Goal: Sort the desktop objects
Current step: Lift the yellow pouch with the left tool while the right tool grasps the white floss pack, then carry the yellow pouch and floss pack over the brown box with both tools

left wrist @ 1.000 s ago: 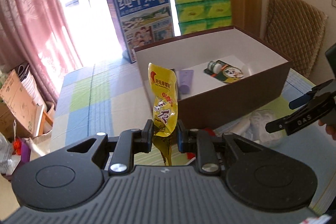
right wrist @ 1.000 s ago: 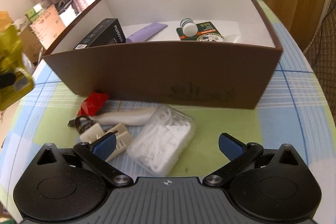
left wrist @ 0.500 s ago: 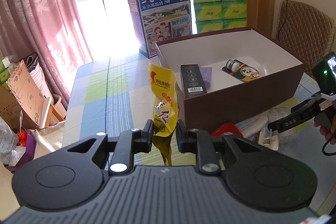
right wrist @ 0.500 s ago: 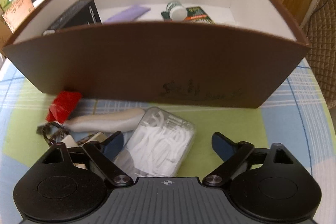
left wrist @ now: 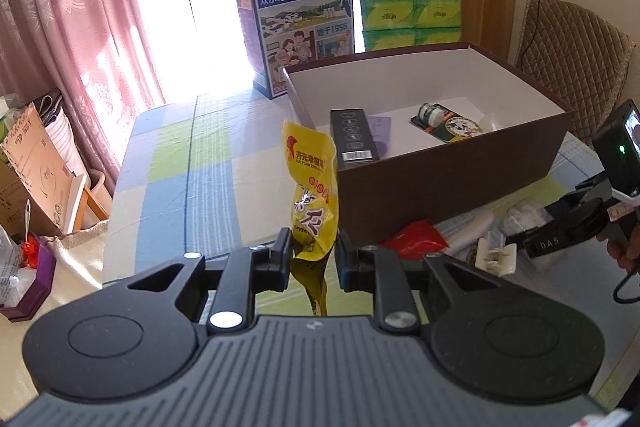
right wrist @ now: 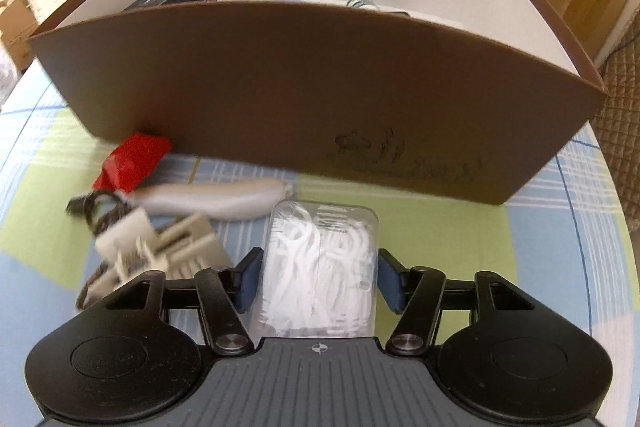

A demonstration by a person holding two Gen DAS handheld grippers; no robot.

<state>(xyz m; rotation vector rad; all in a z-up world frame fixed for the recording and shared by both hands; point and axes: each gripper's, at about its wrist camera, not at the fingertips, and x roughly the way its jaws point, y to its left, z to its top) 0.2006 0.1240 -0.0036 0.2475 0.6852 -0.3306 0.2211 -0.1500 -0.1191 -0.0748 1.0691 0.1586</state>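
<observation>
Closing on the floss pick box, right gripper pads look touching; smooth plastic may slip. Left gripper pinches snack pouch w/ small hold only.

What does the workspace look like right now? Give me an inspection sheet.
Surface: checked tablecloth, blue and green.
Job's things: brown box holds black carton, small bottle; yellow snack pouch held up; clear floss-pick case on cloth.
Clutter: red packet, white tube, white plug before box.
Grippers: left gripper shut on pouch; right gripper straddles case, contact unclear.
Cables: dark cord by plug.
Surroundings: milk carton box, green tissue packs, pink curtain, chair.
</observation>
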